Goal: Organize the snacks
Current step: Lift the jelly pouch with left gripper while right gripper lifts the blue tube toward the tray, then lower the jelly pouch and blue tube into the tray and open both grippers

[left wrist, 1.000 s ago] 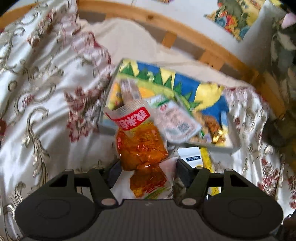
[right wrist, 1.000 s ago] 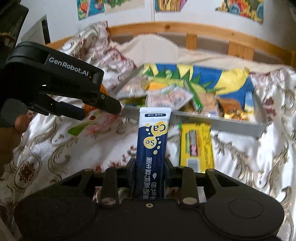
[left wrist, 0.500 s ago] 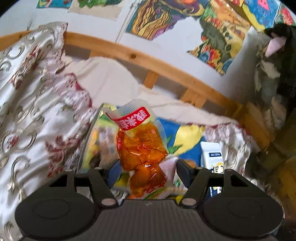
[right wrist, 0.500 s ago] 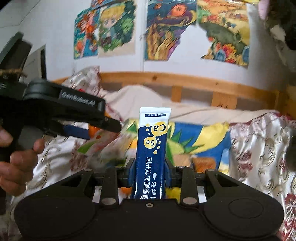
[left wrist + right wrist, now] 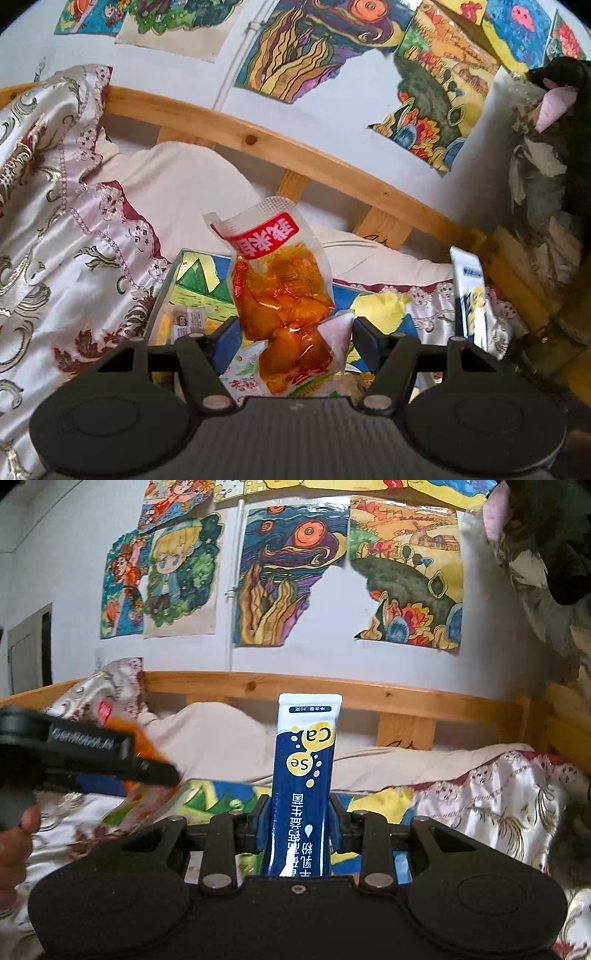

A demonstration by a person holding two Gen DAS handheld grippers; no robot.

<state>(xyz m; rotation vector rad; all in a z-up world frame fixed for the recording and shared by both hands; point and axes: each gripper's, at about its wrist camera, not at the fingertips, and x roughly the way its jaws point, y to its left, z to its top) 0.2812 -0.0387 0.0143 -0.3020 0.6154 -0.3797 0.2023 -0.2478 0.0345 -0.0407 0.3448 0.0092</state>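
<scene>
My left gripper is shut on a clear pouch of orange snack with a red label and holds it upright above the colourful tray on the bed. My right gripper is shut on a dark blue stick sachet marked "Ca Se", held upright. That sachet also shows at the right of the left wrist view. The left gripper shows from the side in the right wrist view, with the orange pouch partly hidden behind it. The tray lies below both grippers, with several packets in it.
A patterned satin bedspread covers the bed, with a white pillow behind the tray. A wooden bed rail runs along the wall, hung with drawings. Dark clothing hangs at the right.
Both grippers have lifted and tilted up with their packets. The tray has dropped low in both views and the wall drawings now fill the top.
</scene>
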